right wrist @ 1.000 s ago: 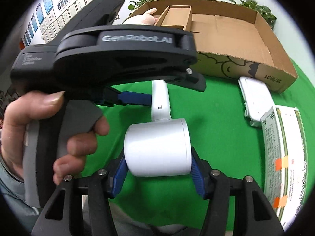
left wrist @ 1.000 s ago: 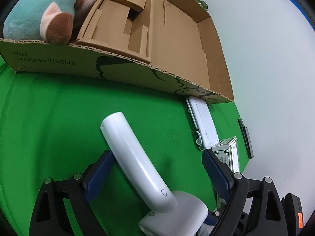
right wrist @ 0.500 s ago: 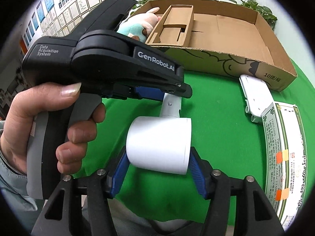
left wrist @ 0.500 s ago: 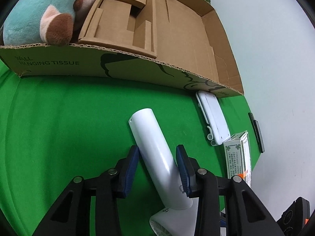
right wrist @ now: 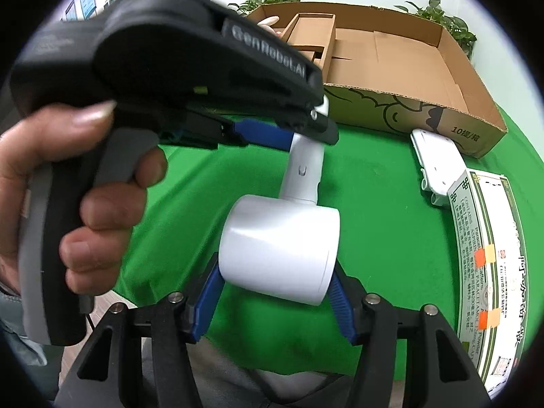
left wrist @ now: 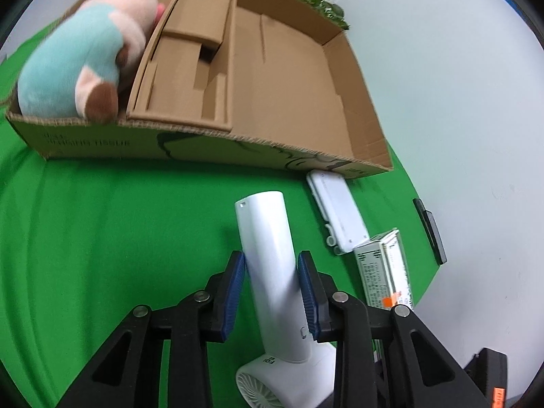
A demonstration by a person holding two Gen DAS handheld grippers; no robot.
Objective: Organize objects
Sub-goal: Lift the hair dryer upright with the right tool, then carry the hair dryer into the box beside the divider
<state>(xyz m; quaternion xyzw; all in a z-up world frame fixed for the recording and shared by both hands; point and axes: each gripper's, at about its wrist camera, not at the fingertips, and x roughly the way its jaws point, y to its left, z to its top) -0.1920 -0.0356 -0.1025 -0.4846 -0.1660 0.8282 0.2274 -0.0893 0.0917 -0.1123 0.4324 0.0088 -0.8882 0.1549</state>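
White hair dryer [left wrist: 272, 272]: handle clamped by left hand-held gripper [left wrist: 272, 292], whose jaws just closed; barrel grasped by right hand-held gripper [right wrist: 275, 292]. Best lifted level, both together, toward cardboard box [left wrist: 306, 102].

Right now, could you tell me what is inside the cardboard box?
The box holds a plush toy at its left end and a cardboard insert beside it; the right part shows bare floor. Anything under the toy or insert is covered.
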